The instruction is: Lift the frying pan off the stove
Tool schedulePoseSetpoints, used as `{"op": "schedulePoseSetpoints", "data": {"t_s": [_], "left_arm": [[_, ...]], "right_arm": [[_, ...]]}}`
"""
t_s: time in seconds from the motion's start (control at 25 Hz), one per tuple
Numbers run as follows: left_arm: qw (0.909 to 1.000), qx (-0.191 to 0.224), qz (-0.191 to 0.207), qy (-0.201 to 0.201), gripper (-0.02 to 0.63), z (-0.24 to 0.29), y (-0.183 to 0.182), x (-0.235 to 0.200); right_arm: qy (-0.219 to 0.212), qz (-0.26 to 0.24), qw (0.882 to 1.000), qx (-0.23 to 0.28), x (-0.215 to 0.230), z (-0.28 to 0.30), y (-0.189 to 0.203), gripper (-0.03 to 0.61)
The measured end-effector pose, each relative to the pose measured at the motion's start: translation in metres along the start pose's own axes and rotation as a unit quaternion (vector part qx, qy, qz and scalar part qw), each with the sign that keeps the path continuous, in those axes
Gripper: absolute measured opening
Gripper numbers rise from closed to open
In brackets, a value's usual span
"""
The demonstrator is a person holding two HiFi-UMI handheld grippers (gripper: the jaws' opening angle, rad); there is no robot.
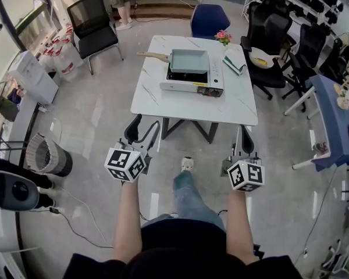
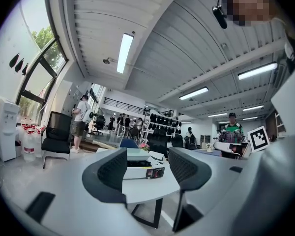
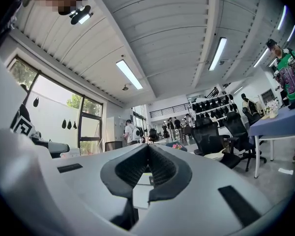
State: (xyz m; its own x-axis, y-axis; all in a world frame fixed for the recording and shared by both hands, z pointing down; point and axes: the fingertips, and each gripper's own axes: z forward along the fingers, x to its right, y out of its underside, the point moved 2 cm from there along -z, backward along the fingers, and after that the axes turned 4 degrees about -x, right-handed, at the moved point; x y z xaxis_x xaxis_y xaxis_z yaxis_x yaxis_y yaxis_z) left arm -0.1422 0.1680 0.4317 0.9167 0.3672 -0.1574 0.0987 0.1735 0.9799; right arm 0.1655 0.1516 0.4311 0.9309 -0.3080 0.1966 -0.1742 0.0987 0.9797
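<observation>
The task has hardly begun and this is the approach. The pan (image 1: 189,61) sits squarely on top of the stove (image 1: 192,86), untouched, with its wooden handle (image 1: 153,56) sticking out past the stove's left end. The stove stands on a white surface (image 1: 163,106), and both grippers hang well short of it, off the near edge of the surface and over the floor. The left gripper (image 1: 143,132) has its jaws wide apart with nothing between them; its own view frames the far-off stove in that gap. The right gripper (image 1: 243,138) has its jaws drawn together at the tips, also holding nothing. As I judge it, the next move is to step in toward the stove and bring the open left gripper to the handle on the stove's left. It should then close on the handle and raise the pan straight up, level, so that it clears the burner without dragging the stove. The right gripper would have to open before it could help. Some things are hard to read. In the right gripper view the closed jaws cover nearly all of the stove. In the left gripper view the pan is small and low, and its handle cannot be made out. From the head view the pan looks empty, though it is too far off to be sure.
</observation>
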Motion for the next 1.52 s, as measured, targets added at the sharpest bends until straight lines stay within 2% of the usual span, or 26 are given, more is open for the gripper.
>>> {"op": "schedulePoseSetpoints", "data": {"t_s": [0.28, 0.48, 0.8, 1.04, 1.52], "left_arm": [[0.9995, 0.009, 0.012, -0.029, 0.267, 0.101, -0.021, -0.055], [0.9983, 0.018, 0.038, -0.041, 0.267, 0.201, -0.051, -0.090], [0.9972, 0.002, 0.033, -0.067, 0.267, 0.303, -0.048, -0.153], [0.9960, -0.014, 0.039, -0.079, 0.267, 0.342, -0.050, -0.172], [0.9959, -0.029, 0.036, -0.078, 0.267, 0.366, -0.053, -0.196]], "right_arm": [[-0.016, 0.001, 1.000, -0.006, 0.027, 0.124, -0.008, 0.003], [-0.036, -0.003, 0.999, -0.012, 0.053, 0.237, -0.024, 0.003], [-0.049, -0.004, 0.998, -0.029, 0.087, 0.383, -0.027, 0.003], [-0.056, 0.009, 0.997, -0.043, 0.102, 0.430, -0.021, 0.003], [-0.045, 0.021, 0.998, -0.041, 0.099, 0.461, -0.024, 0.003]]}}
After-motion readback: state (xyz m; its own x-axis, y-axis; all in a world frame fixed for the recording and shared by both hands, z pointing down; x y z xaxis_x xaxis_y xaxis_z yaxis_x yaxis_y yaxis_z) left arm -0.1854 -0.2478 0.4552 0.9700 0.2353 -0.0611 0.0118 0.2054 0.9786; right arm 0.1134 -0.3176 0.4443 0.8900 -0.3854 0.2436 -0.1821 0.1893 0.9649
